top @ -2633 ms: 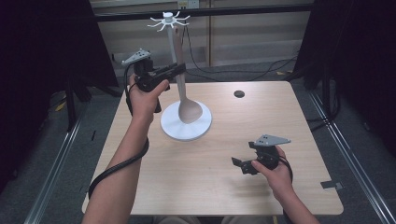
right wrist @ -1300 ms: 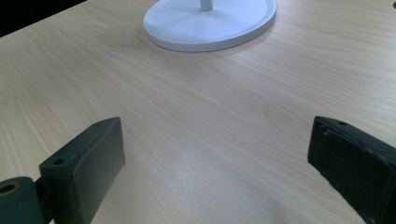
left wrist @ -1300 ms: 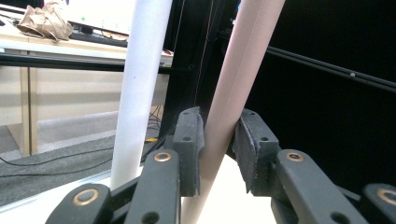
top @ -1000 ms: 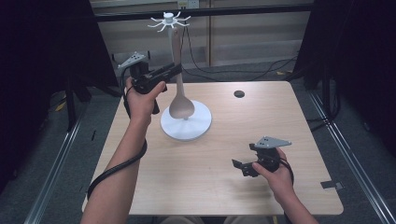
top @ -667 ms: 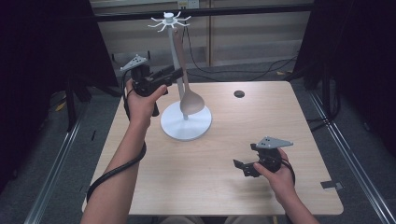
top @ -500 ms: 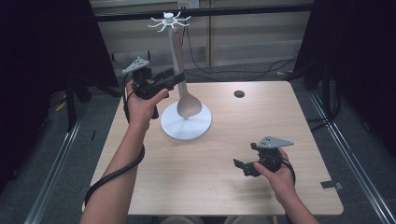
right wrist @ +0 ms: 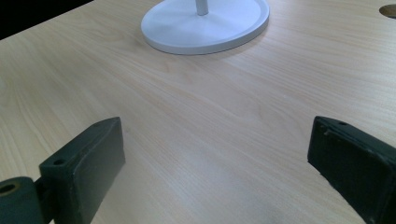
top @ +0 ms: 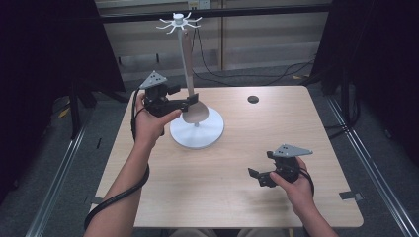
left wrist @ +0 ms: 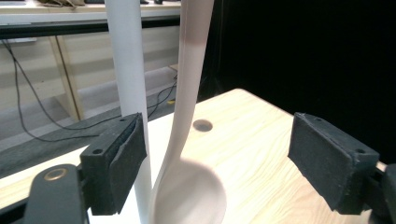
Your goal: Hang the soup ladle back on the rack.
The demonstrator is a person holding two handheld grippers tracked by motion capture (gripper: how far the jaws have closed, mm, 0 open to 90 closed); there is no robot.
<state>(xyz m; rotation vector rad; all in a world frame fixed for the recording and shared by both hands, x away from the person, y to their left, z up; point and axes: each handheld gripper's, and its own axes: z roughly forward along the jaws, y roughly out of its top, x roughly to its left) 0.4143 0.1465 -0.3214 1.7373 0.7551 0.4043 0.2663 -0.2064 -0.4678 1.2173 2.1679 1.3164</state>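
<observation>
Since a second ago my left gripper [top: 191,101] has sunk a little beside the stand, and its jaws have just been opening: they were pinched on the handle of the pale wooden spoon with a brown upper handle [top: 190,79], and now they stand wide apart. In the left gripper view the spoon [left wrist: 189,154] hangs between the two black pads [left wrist: 122,158], nearer the left one, with a clear gap to the right pad, so nothing presses on it. The spoon hangs from one of the hooks at the top of the white metal stand with a round base and a star of hooks [top: 196,129]; its bowl sits low, just above the round base and close beside the white post [left wrist: 127,70]. Whether the left pad brushes the spoon's handle I cannot tell.

My right gripper [top: 258,177] has kept to its place near the front right of the light wooden table [top: 276,128], well apart from the stand. Its jaws are spread wide with only bare tabletop between them [right wrist: 210,158], and the stand's base [right wrist: 205,23] lies farther off ahead of it.
</observation>
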